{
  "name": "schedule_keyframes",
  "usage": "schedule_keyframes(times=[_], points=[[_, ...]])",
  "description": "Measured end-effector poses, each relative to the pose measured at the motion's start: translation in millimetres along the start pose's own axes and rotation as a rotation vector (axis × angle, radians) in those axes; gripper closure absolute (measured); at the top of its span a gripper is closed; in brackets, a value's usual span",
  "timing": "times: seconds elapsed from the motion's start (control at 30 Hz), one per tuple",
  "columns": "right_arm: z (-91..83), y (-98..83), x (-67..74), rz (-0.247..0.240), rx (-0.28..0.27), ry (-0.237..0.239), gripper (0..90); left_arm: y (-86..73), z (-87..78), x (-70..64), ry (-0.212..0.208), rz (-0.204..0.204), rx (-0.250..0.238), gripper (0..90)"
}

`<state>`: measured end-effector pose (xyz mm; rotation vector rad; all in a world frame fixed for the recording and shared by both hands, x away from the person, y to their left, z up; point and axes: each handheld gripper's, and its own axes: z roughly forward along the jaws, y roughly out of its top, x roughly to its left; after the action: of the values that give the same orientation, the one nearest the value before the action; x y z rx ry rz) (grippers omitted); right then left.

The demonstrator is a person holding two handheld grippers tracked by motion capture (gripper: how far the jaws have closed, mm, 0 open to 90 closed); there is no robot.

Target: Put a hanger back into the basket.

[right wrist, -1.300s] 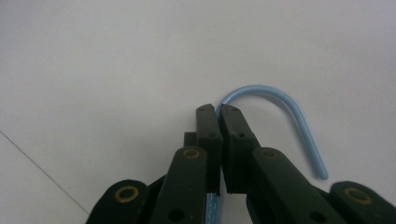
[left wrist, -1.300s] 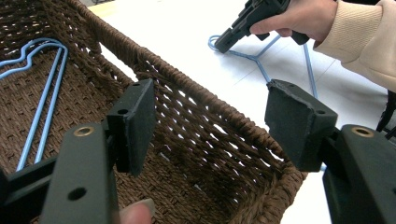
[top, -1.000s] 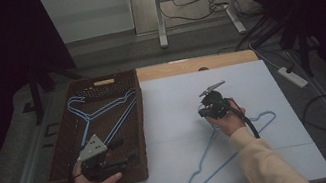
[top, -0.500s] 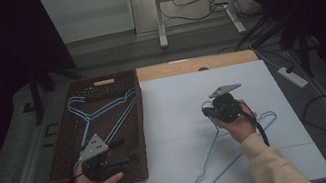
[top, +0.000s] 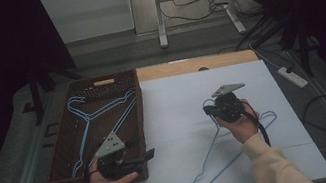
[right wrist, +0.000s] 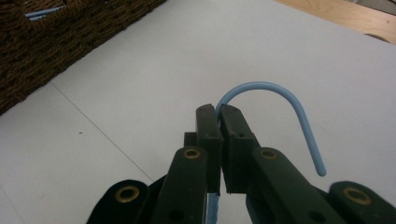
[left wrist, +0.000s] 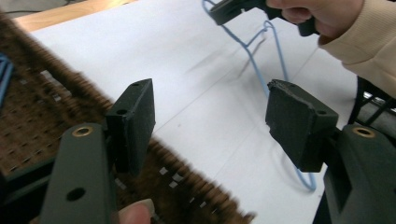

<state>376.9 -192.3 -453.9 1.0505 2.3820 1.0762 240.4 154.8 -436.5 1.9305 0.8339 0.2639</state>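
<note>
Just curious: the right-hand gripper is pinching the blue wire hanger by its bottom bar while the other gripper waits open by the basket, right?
Not quite: the right gripper pinches the blue hanger at its hook, as the right gripper view shows. The left gripper is indeed open by the wicker basket.

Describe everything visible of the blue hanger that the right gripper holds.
The blue hanger is a thin wire-like frame in light blue, seemingly coated, with a triangular body and a curved hook. The right gripper is shut on its neck just below the hook, whose open tip curls down and away. The hook end looks lifted, while the far corners rest on the white table sheet. It lies to the right of the wicker basket, apart from it.
</note>
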Motion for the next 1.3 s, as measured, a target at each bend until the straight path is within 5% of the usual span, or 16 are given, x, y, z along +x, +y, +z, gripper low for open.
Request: schedule_keyframes(times=[0.7, 1.03, 1.17, 1.3], points=[[-5.9, 2.8, 4.4, -0.012, -0.033, -0.006, 87.6, 23.2, 63.2, -40.6, -0.112, 0.056, 0.082, 34.9], [-11.3, 2.7, 6.3, -0.014, -0.05, -0.002, 87.6, 25.6, 107.0, -54.0, -0.137, 0.037, 0.172, 34.9], [-12.9, 2.8, 6.9, -0.014, -0.056, -0.001, 87.6, 23.7, 121.3, -56.0, -0.178, -0.013, 0.202, 34.7], [-15.4, 2.7, 7.7, -0.011, -0.067, 0.003, 87.6, 20.0, 134.9, -58.1, -0.176, -0.019, 0.235, 34.6]])
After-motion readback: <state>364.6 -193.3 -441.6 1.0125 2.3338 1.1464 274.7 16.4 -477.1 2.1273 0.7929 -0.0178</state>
